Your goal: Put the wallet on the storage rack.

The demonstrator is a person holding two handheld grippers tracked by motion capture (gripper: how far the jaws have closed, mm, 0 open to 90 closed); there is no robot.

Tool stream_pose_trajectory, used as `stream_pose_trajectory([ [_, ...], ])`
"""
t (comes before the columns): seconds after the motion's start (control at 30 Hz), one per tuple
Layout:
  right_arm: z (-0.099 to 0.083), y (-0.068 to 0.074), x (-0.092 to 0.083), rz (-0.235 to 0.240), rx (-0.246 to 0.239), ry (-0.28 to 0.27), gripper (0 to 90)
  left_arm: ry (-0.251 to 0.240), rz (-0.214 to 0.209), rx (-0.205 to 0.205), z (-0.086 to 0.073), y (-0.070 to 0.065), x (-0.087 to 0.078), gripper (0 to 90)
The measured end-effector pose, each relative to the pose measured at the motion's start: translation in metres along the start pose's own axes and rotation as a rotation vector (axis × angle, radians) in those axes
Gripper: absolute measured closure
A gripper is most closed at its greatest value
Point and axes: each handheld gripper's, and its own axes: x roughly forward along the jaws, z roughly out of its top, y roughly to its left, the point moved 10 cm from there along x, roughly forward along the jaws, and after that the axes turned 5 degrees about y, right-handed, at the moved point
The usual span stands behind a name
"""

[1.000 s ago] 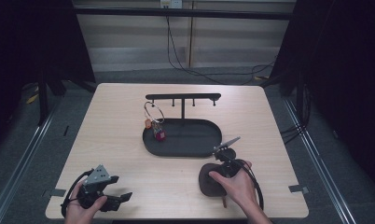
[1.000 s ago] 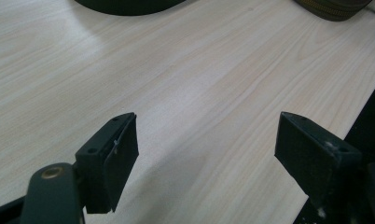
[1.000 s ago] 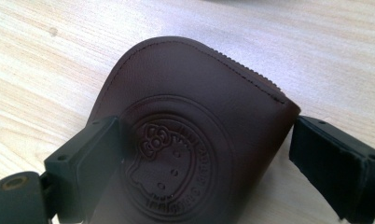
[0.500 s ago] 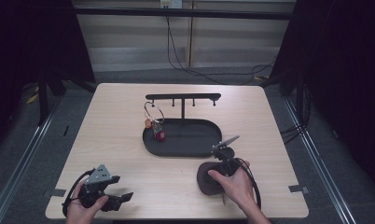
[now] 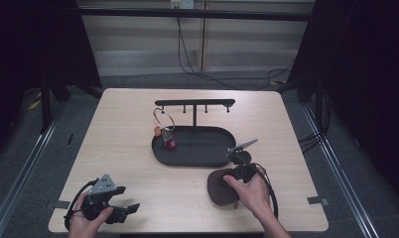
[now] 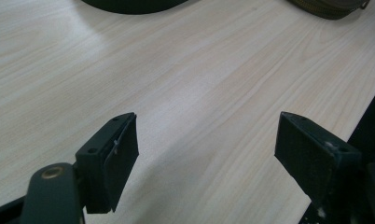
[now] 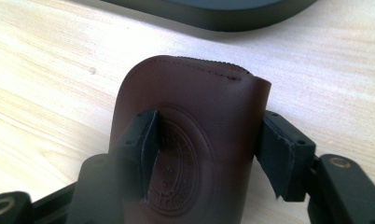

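Note:
A brown leather pouch (image 5: pixel 218 189) (image 7: pixel 209 112) lies on the table near the front right, below the black oval tray (image 5: pixel 192 161). My right gripper (image 5: pixel 228 184) (image 7: pixel 209 135) has just been closing on the pouch. Its left pad rests on the embossed face and its right pad presses the edge, which curls upward. My left gripper (image 5: pixel 126 208) (image 6: pixel 206 140) stands open at the front left over bare wood, with nothing between its jaws.
The tray carries a stand with a hook bar (image 5: pixel 195 103). A key ring (image 5: pixel 163 123) with a red tag (image 5: pixel 170 144) hangs from it at the tray's left end. The tray edge (image 7: pixel 213 16) lies just beyond the pouch. Cables run behind the table.
The right gripper's jaws have closed in on the pouch and the hand has shifted slightly toward it. The left gripper has stayed where it was.

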Motion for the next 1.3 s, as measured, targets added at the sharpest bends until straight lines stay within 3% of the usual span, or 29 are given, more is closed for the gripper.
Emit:
stream_pose_trajectory([
  [0.33,0.004,0.008,-0.004,-0.053,-0.048,-0.006,45.3,0.006,-0.003,0.006,-0.001,0.000,0.001,21.3],
  [0.57,0.007,0.011,-0.010,-0.052,-0.061,-0.003,50.9,0.009,-0.006,0.001,-0.002,0.001,0.001,21.5],
  [0.67,0.011,0.013,-0.016,-0.011,-0.053,-0.016,56.2,0.010,-0.007,-0.002,-0.003,0.002,0.001,21.5],
  [0.87,0.012,0.017,-0.022,0.008,-0.065,0.011,59.3,0.001,-0.010,-0.009,-0.002,0.003,0.001,21.5],
  [0.93,0.012,0.017,-0.023,-0.012,-0.075,0.021,59.4,-0.002,-0.013,-0.012,-0.002,0.003,0.001,21.5],
  [1.23,0.012,0.015,-0.028,-0.004,-0.071,0.020,61.7,0.005,-0.016,-0.006,-0.002,0.004,0.002,21.5],
  [1.3,0.013,0.015,-0.030,-0.023,-0.085,0.022,62.0,0.004,-0.015,-0.013,-0.002,0.006,0.003,21.5],
])
